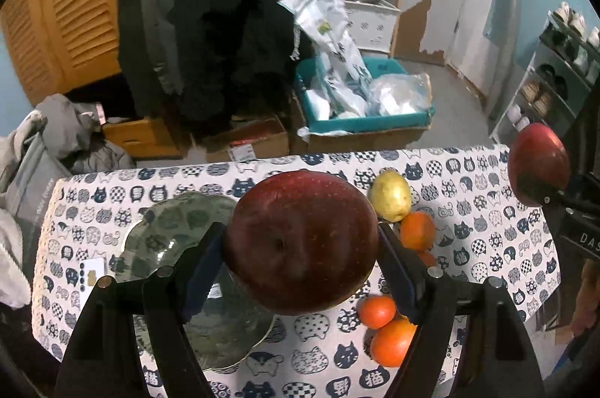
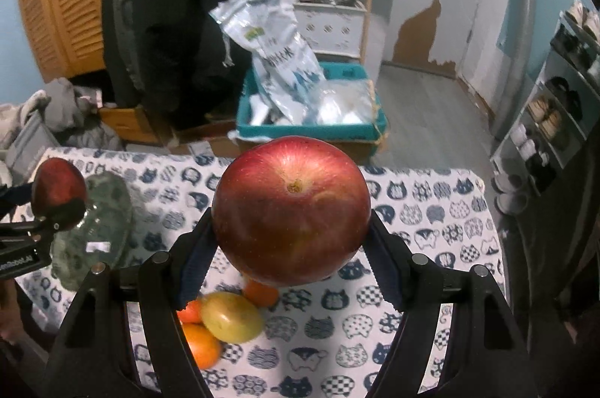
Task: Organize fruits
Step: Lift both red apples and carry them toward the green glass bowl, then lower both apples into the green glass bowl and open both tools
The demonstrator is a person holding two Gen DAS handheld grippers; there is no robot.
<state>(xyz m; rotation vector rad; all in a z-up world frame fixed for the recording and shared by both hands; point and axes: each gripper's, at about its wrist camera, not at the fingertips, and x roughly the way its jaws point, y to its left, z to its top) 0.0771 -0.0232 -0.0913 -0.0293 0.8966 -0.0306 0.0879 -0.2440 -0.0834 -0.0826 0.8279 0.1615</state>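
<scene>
In your left wrist view, your left claw (image 1: 302,244) clamped a dark apple (image 1: 300,240) above the glass bowl (image 1: 165,229); oranges (image 1: 417,230) lay beside. Your right view showed the right claw (image 2: 290,244) clamping a red apple (image 2: 291,210) above the bench (image 2: 431,229), hiding oranges

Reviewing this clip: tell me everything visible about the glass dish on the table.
The glass dish is clear, greenish-tinted and patterned, with a wavy scalloped rim. It sits upright on the cat-print tablecloth at the table's left side and looks empty. A small white label shows on it. The left tongs hold a dark red apple above its near edge, not touching it. The other fruits lie apart, to its right.
</scene>
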